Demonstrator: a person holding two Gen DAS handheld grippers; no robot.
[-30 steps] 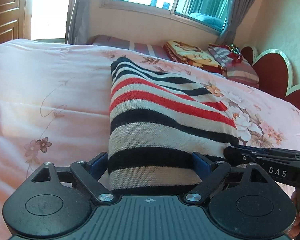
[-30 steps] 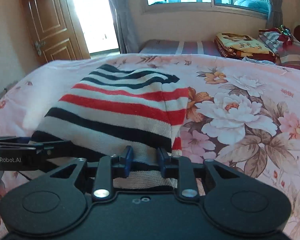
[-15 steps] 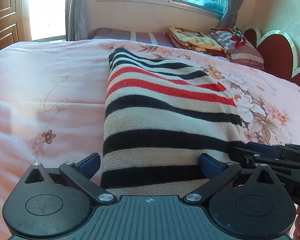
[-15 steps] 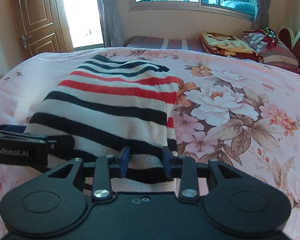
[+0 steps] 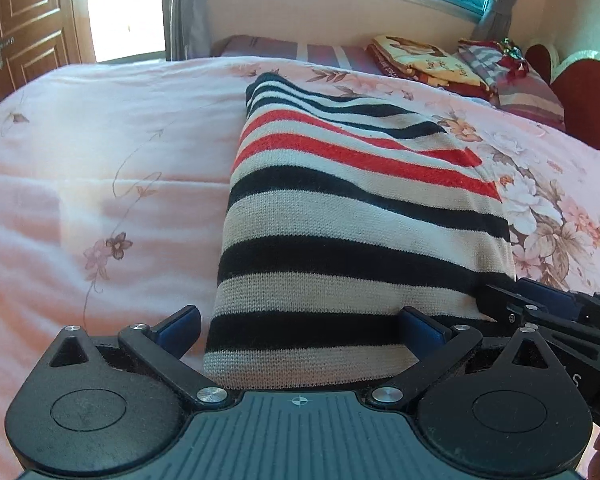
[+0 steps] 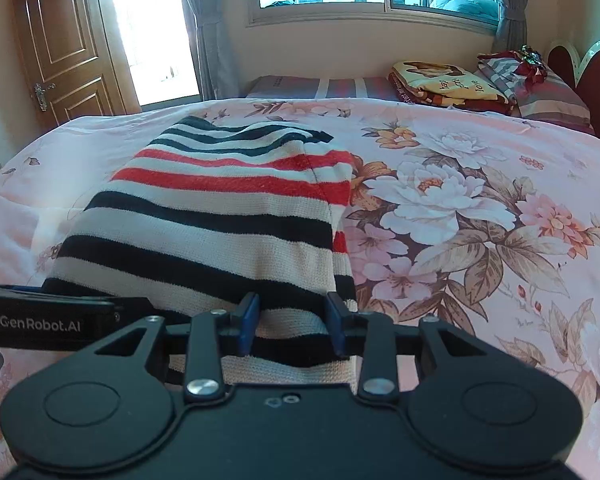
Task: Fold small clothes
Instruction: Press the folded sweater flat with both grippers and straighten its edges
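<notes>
A folded knit sweater (image 5: 352, 216) with black, cream and red stripes lies on the pink floral bedspread (image 5: 100, 168); it also shows in the right wrist view (image 6: 220, 216). My left gripper (image 5: 300, 324) is open wide, its blue pads on either side of the sweater's near left edge. My right gripper (image 6: 292, 316) is open, with the sweater's near right corner lying between its blue pads. Each gripper shows at the edge of the other's view.
Folded blankets (image 6: 444, 84) and striped pillows (image 6: 540, 88) lie at the bed's far right by a red headboard (image 5: 580, 108). A window and curtains are behind. A wooden door (image 6: 64, 44) stands at the far left.
My left gripper has opened wider around the sweater's near edge. My right gripper has opened from a tighter hold on the near corner. Both have drawn back slightly toward me.
</notes>
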